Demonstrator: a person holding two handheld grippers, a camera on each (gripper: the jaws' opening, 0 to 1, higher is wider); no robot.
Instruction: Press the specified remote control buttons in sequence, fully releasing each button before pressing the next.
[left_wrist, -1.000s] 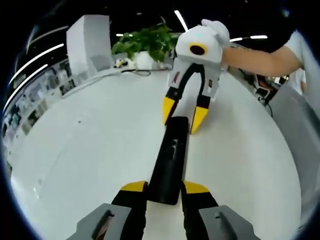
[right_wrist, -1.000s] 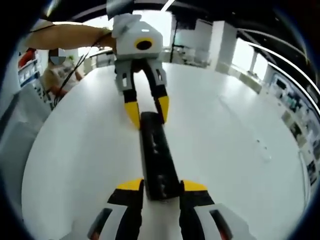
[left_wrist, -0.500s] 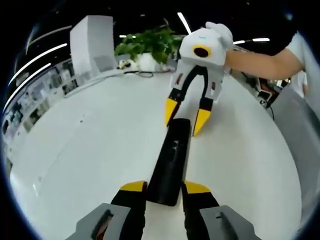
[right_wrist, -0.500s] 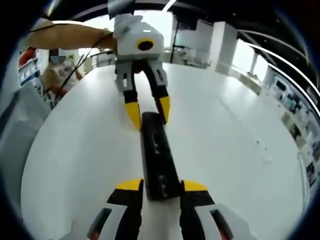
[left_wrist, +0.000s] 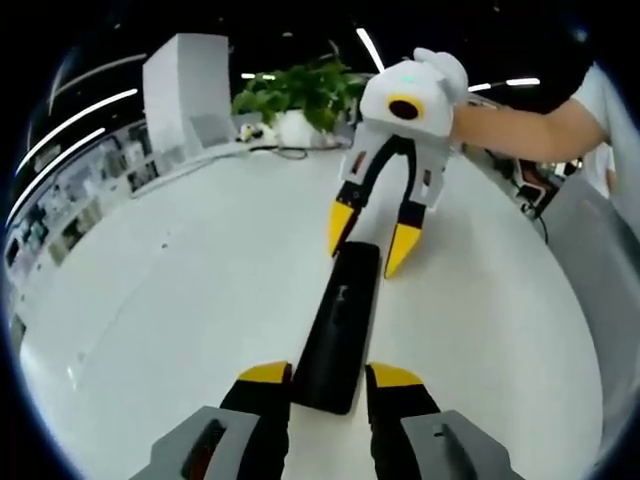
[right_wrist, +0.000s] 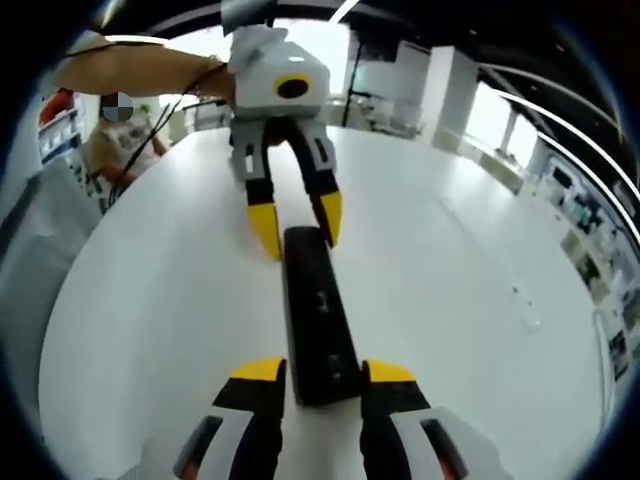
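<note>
A long black remote (left_wrist: 340, 325) stretches over the white round table (left_wrist: 180, 300), with small buttons on its top face. My left gripper (left_wrist: 330, 376) is shut on its near end, a yellow fingertip (left_wrist: 268, 374) pressed against each side. At the far end the right gripper (left_wrist: 371, 238) reaches in from the top and its yellow tips clasp that end. In the right gripper view the same remote (right_wrist: 320, 320) runs away from my right gripper (right_wrist: 323, 372), which is shut on its near end. The left gripper (right_wrist: 297, 228) clasps the far end there.
A person's arm (left_wrist: 520, 122) holds the right gripper. A potted plant (left_wrist: 295, 95) and a white box (left_wrist: 185, 90) stand at the table's far edge, with a cable beside them. A seated person (right_wrist: 110, 140) is off the table's left side.
Both views have shifted slightly. The remote stays between both pairs of jaws, with no visible change in grip.
</note>
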